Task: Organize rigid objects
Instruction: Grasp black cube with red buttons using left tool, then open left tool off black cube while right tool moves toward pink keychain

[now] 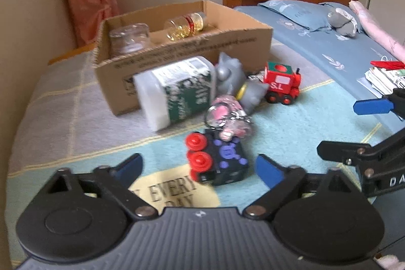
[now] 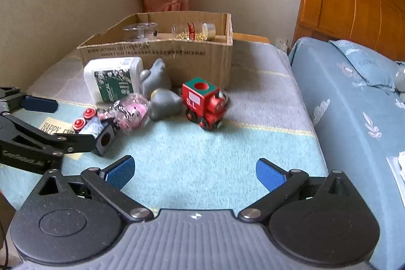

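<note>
Currently I have the left gripper lined up on the black toy train, which lies on its side on the blue blanket, near me and well short of the cardboard box. Its jaws stand partly open with the train between the pads but not yet pressed; nothing is held. The right gripper hangs wide open and empty, aimed at the red toy train further off. Judgement: the black train is the step in hand. A pink keyring charm rests against its far end, so I should close on the near body, not the red wheels, and lift straight up to shed the charm. The box already holds a glass jar and a bottle; I should set down clear of both.
</note>
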